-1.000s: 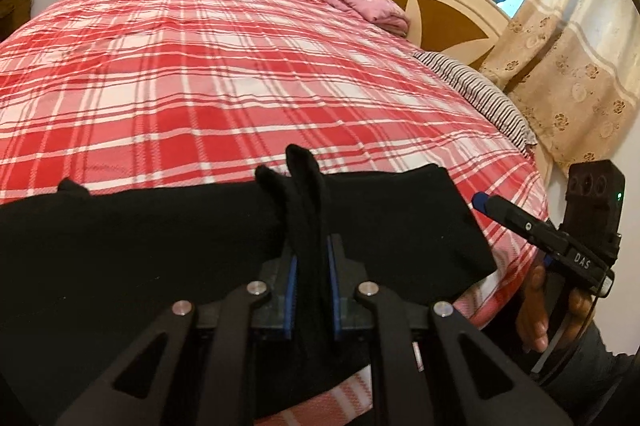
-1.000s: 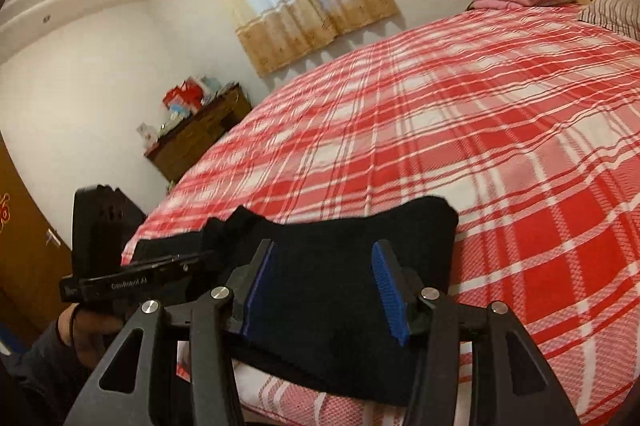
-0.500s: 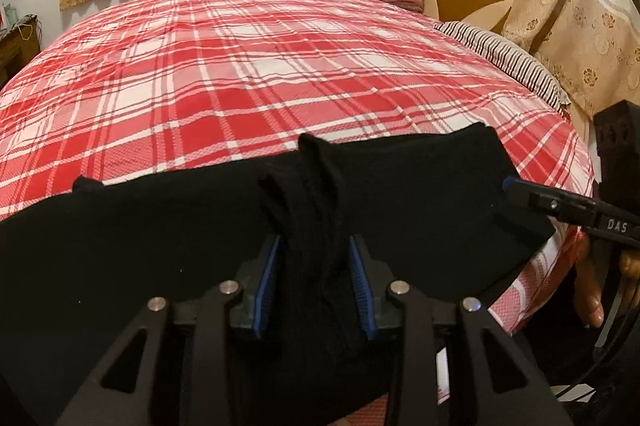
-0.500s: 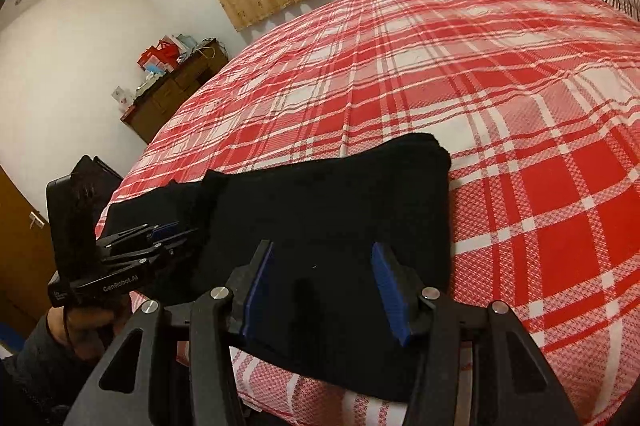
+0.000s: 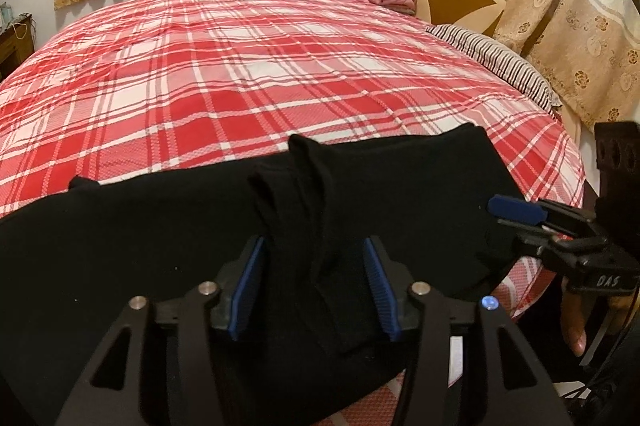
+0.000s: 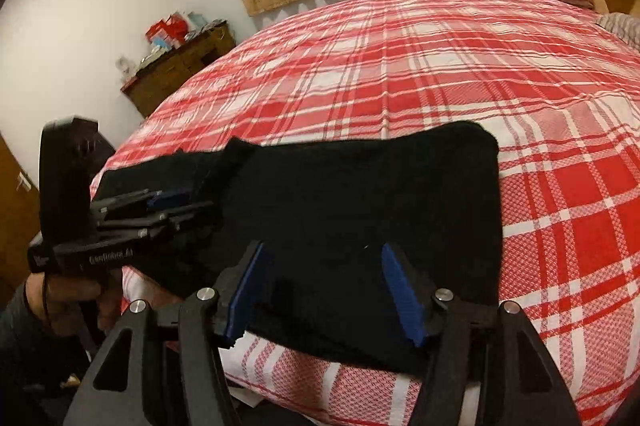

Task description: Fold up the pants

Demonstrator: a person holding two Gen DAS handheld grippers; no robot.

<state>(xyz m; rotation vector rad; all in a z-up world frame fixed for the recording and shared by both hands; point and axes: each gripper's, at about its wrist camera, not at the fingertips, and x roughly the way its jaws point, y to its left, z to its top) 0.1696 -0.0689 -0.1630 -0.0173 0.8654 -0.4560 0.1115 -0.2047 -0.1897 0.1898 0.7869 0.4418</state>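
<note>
Jaws on both grippers are opening: left gripper [image 5: 314, 286] straddles a raised ridge of the black pants [image 5: 160, 246], pads looking just clear of the cloth; right gripper [image 6: 326, 290] is spread over the flat panel, gripping nothing. Pants lie along the near edge of the plaid bed [image 5: 240, 65], long axis left-right across both frames, folded end at upper right in the right wrist view. Left gripper sits mid-length, right nearer that end, so either can regrip.
</note>
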